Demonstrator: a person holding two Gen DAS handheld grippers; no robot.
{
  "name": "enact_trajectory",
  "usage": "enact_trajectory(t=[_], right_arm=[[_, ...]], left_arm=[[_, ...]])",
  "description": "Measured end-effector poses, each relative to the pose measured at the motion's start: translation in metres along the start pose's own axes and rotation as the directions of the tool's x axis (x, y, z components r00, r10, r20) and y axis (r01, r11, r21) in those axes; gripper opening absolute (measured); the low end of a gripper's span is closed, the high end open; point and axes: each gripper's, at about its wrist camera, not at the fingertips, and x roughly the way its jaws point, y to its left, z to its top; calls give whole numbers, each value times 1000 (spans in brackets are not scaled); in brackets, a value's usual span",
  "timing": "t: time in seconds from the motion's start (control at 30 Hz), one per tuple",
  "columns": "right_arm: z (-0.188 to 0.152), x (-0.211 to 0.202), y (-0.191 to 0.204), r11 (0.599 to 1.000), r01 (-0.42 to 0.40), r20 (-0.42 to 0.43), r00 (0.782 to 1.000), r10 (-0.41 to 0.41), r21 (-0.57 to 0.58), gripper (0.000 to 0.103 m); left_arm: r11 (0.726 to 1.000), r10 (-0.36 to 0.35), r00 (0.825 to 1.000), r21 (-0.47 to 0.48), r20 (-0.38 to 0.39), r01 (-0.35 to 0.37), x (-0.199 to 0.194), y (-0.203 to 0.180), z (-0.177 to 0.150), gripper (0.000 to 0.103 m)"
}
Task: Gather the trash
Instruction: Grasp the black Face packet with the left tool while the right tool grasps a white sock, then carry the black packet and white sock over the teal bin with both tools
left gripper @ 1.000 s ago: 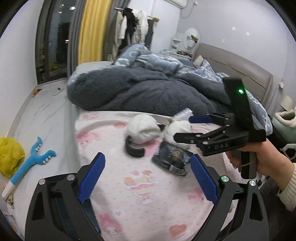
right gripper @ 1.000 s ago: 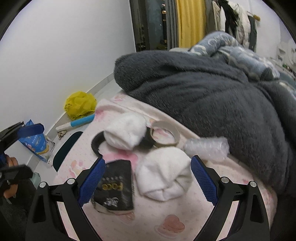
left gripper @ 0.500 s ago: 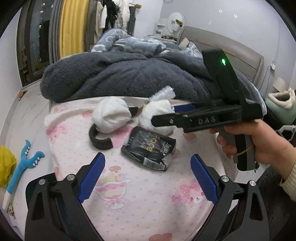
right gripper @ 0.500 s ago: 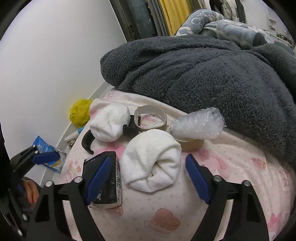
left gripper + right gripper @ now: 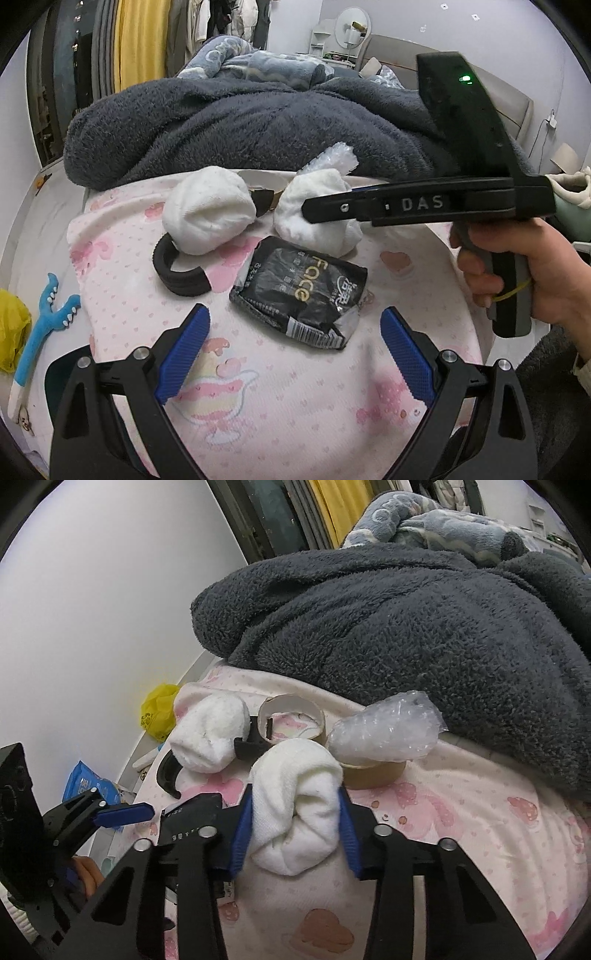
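Observation:
On the pink patterned sheet (image 5: 280, 413) lie a black "Face" wrapper (image 5: 303, 291), two white rolled wads, a black curved band (image 5: 181, 277), a cardboard ring (image 5: 291, 716) and crumpled bubble wrap (image 5: 384, 731). My right gripper (image 5: 295, 801) has the nearer white wad (image 5: 299, 834) between its blue pads; the jaws are closing and both pads press its sides. The other white wad (image 5: 208, 212) rests to the left on the band. My left gripper (image 5: 295, 314) stands open just in front of the black wrapper, with nothing between its pads.
A thick dark grey blanket (image 5: 240, 122) is piled right behind the trash. A brown tape roll (image 5: 373, 775) sits under the bubble wrap. On the floor to the left are a yellow bag (image 5: 11, 328), a blue toy (image 5: 48, 321) and a blue packet (image 5: 85, 782).
The right gripper's jaws have drawn in from wide apart onto the nearer white wad. The left gripper has moved closer to the black wrapper and lower.

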Motion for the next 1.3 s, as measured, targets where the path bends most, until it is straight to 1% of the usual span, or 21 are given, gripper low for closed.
enact_trajectory(t=[0.13,0.33,0.5,0.63,0.73,0.83,1.0,1.1,1.3], right_arm=[[0,-3,3,1000,7,7,1000,-7,-20,32],[5,-14,5,999,20,32,999,-19,-38,32],[6,-25,2,999,37,50,998,-36,-29,32],[9,-36,2,999,42,72,997,-40,-27,32],[9,-40,1,998,52,71,996,-50,-26,32],[11,-43,2,998,59,68,996,-58,-26,32],[15,-51,7,998,59,85,995,-57,-27,32],[19,-55,12,998,54,100,994,-51,-29,32],[26,-63,23,999,38,132,991,-34,-30,32]], left_arm=[[1000,5,1000,-10,6,-5,5,0,2,95],[1000,6,1000,-30,6,-5,10,2,5,95],[999,6,1000,-44,7,-6,13,0,7,94],[999,17,1000,-46,-12,-18,21,-1,11,87],[999,34,999,-33,-29,-35,26,-4,12,81],[998,50,998,-26,-28,-50,26,-4,14,77],[999,29,1000,-21,-4,-29,14,-7,18,76],[999,32,999,-24,23,-31,0,-9,21,76],[997,51,995,-68,89,-45,-28,-2,26,76]])
